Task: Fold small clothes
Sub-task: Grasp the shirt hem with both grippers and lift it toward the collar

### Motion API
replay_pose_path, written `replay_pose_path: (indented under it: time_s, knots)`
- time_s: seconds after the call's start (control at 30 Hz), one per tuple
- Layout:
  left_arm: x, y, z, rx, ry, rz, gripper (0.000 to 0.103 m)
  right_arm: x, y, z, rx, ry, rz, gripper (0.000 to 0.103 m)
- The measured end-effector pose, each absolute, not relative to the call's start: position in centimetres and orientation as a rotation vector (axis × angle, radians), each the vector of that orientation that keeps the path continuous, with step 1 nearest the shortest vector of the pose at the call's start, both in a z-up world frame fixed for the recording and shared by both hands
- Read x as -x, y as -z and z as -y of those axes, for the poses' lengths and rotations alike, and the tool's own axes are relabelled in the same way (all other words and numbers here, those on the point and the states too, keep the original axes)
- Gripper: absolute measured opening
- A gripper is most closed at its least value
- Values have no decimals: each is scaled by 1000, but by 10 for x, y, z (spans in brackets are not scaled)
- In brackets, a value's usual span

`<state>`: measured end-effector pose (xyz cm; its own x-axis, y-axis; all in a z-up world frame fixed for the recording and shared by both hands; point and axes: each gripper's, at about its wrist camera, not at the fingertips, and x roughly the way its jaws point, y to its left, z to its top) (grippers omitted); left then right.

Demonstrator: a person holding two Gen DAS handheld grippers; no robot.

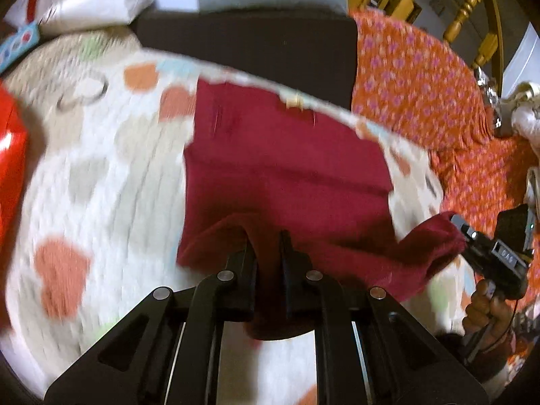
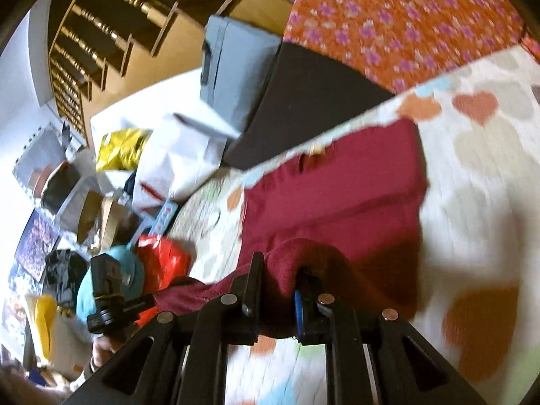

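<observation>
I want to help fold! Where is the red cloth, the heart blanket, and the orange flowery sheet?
red cloth (image 1: 287,162): left wrist view, flat middle.
heart blanket (image 1: 101,175): left wrist view, bare part left of cloth.
orange flowery sheet (image 2: 405,17): right wrist view, middle.

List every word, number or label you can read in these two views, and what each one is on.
No text reads with certainty.
Label plate on the right tongs' body: a few characters, too blurred to read.
Light blue strip beside the heart-print blanket: coloured marks, no legible words.
Posters on the wall: too small and blurred.
Maroon garment: no visible text.
</observation>
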<state>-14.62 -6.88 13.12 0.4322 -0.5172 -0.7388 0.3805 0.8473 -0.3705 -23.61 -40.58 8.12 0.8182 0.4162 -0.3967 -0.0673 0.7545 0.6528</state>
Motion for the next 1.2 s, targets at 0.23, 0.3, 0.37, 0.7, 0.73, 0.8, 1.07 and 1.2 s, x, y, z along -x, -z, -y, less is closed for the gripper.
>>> replay_pose_path:
  time_s: [0.23, 0.3, 0.37, 0.7, 0.73, 0.8, 1.07, 1.2]
  knots:
    - [47, -142, 119, 122, 519, -910, 9, 143, -97, 442, -635, -186, -550, 13]
    - [12, -135, 131, 121, 488, -909, 9, 117, -92, 453, -642, -157, -566, 13]
    - [-15, -123, 137, 131, 462, -922, 9, 88, -84, 463, -663, -133, -584, 13]
    - [-86, -102, 123, 262, 503, -1011, 35, 23, -64, 493, -678, -50, -599, 42]
    - [-84, -108, 122, 243, 480, -982, 46, 28, -71, 493, -648, -23, -572, 45]
    - [-77, -126, 113, 218, 423, -866, 74, 38, -83, 496, -617, 4, -527, 45]
    - [-70, -114, 138, 118, 436, -888, 74, 34, -85, 442, -418, -78, -604, 43]
    - [-82, -76, 147, 12, 358, -973, 74, 3, -52, 452, -368, 109, -739, 43]
